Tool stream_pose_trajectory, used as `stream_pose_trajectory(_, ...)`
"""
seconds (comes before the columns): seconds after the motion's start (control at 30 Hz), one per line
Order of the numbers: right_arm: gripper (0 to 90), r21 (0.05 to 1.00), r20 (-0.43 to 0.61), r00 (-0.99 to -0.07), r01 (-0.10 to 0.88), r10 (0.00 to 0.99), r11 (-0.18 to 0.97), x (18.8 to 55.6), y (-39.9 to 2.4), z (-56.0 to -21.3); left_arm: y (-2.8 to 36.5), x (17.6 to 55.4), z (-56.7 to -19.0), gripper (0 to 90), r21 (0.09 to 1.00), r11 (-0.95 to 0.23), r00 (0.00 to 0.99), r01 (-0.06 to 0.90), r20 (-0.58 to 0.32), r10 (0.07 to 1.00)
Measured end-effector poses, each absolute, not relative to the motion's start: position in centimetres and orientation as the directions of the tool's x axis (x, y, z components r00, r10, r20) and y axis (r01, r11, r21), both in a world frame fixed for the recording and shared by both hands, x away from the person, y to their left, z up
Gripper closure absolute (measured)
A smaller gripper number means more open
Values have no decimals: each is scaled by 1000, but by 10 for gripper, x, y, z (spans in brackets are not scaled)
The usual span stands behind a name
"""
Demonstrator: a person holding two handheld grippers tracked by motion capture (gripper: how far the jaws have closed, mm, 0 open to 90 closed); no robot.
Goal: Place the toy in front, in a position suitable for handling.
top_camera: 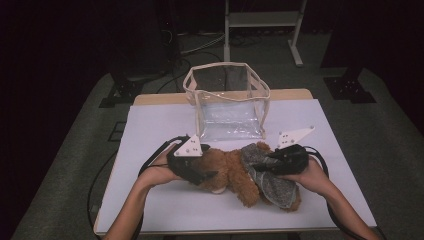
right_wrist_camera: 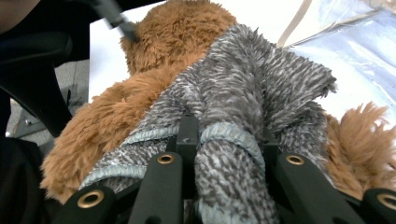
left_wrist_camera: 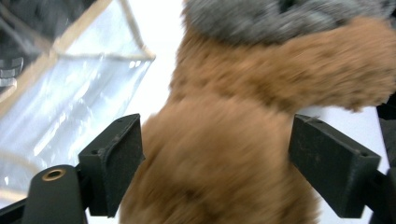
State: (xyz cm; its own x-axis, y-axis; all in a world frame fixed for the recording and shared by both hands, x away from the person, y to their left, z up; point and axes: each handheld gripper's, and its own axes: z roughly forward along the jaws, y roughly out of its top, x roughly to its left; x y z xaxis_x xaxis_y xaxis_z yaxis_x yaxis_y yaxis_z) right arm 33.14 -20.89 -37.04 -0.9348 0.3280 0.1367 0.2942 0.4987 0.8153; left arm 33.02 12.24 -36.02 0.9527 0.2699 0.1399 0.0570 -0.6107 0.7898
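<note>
A brown teddy bear (top_camera: 227, 172) in a grey knitted sweater (top_camera: 272, 182) lies on the white table, near the front. My left gripper (top_camera: 207, 176) is at the bear's left end. In the left gripper view its jaws stand apart on either side of the brown fur (left_wrist_camera: 224, 140), and the pads are not clearly pressing. My right gripper (top_camera: 262, 167) is on the sweater. In the right gripper view a fold of the grey knit (right_wrist_camera: 243, 74) is pinched between its jaws, with brown fur (right_wrist_camera: 177, 32) beyond.
A clear plastic bag (top_camera: 227, 100) with beige trim stands open-topped behind the bear at the table's far middle. The white table top (top_camera: 150, 130) has free room at left and right. Cables trail from both grippers.
</note>
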Motion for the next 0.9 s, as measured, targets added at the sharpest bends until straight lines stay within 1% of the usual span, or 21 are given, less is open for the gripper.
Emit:
stream_pose_trajectory(0.03,711,815,137,-935,294,328,499,331,-209,-370,122,330,-360,172,790,-611,953,57,140,270)
stream_pose_trajectory(0.07,711,813,134,-936,292,326,504,328,-211,-371,127,334,-366,173,800,-593,955,84,105,277)
stream_pose_trajectory(0.1,711,813,134,-936,292,326,504,328,-211,-371,127,334,-366,174,800,-593,955,84,105,277)
stream_pose_trajectory(0.13,711,812,131,-936,291,327,507,326,-212,-371,128,334,-373,174,813,-574,964,91,74,257)
stream_pose_trajectory(0.17,711,805,122,-937,286,326,520,323,-213,-370,129,334,-378,215,821,-564,967,95,59,248)
stream_pose_trajectory(0.2,711,799,106,-939,277,327,534,322,-213,-369,129,334,-382,223,827,-551,968,110,37,250)
stream_pose_trajectory(0.3,711,762,53,-938,260,343,593,317,-214,-356,131,331,-388,269,844,-523,968,119,19,251)
stream_pose_trajectory(0.43,711,711,-19,-949,208,313,672,315,-207,-339,131,325,-392,310,852,-516,972,87,40,231)
stream_pose_trajectory(0.53,711,718,-26,-954,190,299,670,319,-195,-330,131,323,-393,313,856,-509,971,88,40,234)
stream_pose_trajectory(0.67,710,738,-4,-966,172,259,653,325,-171,-332,127,317,-390,315,837,-544,972,55,81,221)
stream_pose_trajectory(0.73,709,724,0,-969,171,248,669,327,-162,-338,128,316,-389,315,827,-561,970,47,95,222)
stream_pose_trajectory(0.77,709,726,-6,-970,163,242,668,327,-162,-340,129,315,-390,316,829,-557,971,48,93,221)
stream_pose_trajectory(0.9,711,745,22,-967,185,254,641,321,-178,-343,128,313,-390,318,833,-553,971,37,100,217)
